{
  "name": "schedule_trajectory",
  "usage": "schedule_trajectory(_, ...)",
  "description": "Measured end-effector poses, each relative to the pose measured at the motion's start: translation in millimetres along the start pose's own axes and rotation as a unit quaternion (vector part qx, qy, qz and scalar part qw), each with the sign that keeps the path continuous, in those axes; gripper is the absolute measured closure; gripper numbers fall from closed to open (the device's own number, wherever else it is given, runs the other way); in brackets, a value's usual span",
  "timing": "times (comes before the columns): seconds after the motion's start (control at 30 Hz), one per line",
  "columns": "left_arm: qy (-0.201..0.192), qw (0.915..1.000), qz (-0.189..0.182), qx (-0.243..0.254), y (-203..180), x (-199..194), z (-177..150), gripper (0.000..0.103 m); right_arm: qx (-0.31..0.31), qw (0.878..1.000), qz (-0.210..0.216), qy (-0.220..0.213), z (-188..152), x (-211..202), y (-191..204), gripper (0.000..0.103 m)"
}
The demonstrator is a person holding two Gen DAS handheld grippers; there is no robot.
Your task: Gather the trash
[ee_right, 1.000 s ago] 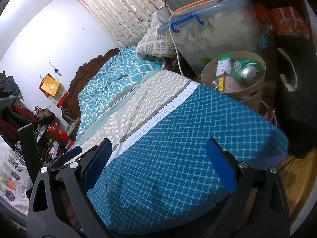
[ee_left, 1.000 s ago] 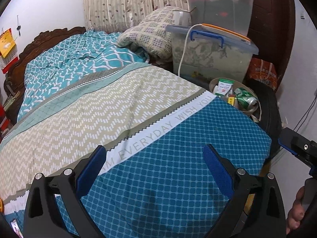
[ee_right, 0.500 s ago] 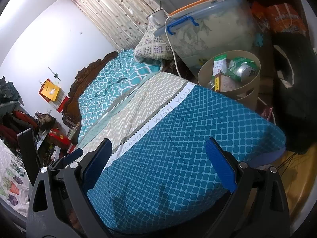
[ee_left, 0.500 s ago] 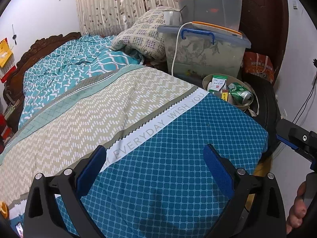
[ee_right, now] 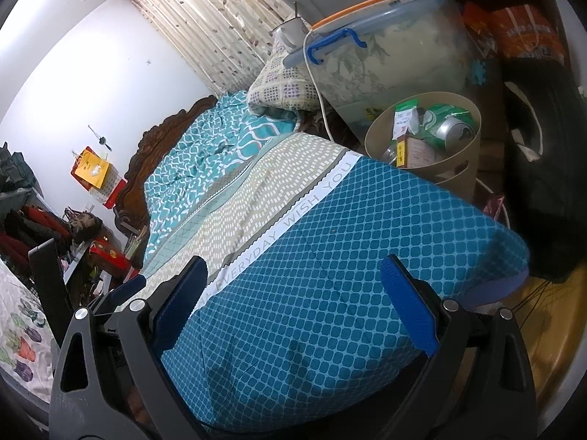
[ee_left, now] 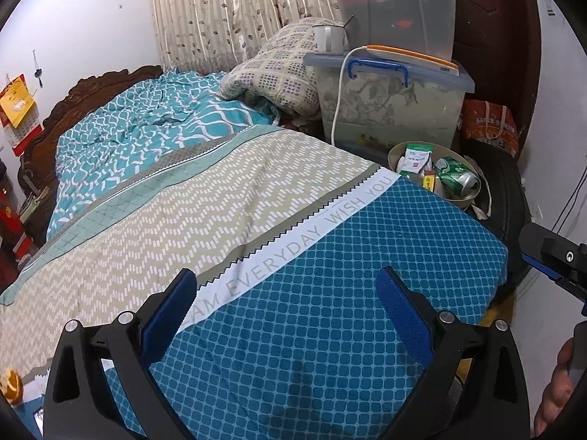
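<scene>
A tan waste bin (ee_left: 470, 198) (ee_right: 455, 176) stands on the floor at the far corner of the bed. In it lie a green drink can (ee_left: 456, 179) (ee_right: 449, 126), a white and green packet (ee_left: 416, 157) (ee_right: 403, 117) and a small box (ee_right: 414, 152). My left gripper (ee_left: 290, 310) hovers open over the blue quilt (ee_left: 330, 311), nothing between its blue pads. My right gripper (ee_right: 293, 297) is also open and empty above the same quilt (ee_right: 330, 275). An orange peel (ee_left: 11, 385) lies at the bed's near left edge.
Two stacked clear storage boxes (ee_left: 389, 106) with a white cable (ee_left: 339, 91) and a mug (ee_left: 326, 38) stand behind the bin. A pillow (ee_left: 279, 73) lies at the bed's far side. A black bag (ee_right: 539, 183) and an orange bag (ee_left: 489, 128) sit at the right.
Both grippers have drawn back and risen a little, so the bin and boxes sit slightly farther off. Both stay open and empty.
</scene>
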State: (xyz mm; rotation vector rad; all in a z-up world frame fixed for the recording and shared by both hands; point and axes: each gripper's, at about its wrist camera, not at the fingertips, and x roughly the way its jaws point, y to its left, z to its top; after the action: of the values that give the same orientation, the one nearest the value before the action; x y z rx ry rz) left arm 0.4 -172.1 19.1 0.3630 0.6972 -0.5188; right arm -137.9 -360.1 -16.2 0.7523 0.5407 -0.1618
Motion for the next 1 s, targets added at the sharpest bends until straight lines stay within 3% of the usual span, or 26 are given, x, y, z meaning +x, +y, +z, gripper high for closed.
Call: schedule_trajectory(1.0,-0.007,0.9996,0.027,-0.011,6.9,-1.3,-0.6,0.009,0.002,0.999,-0.027,-0.017,-4.1,-4.8,6.0,0.007)
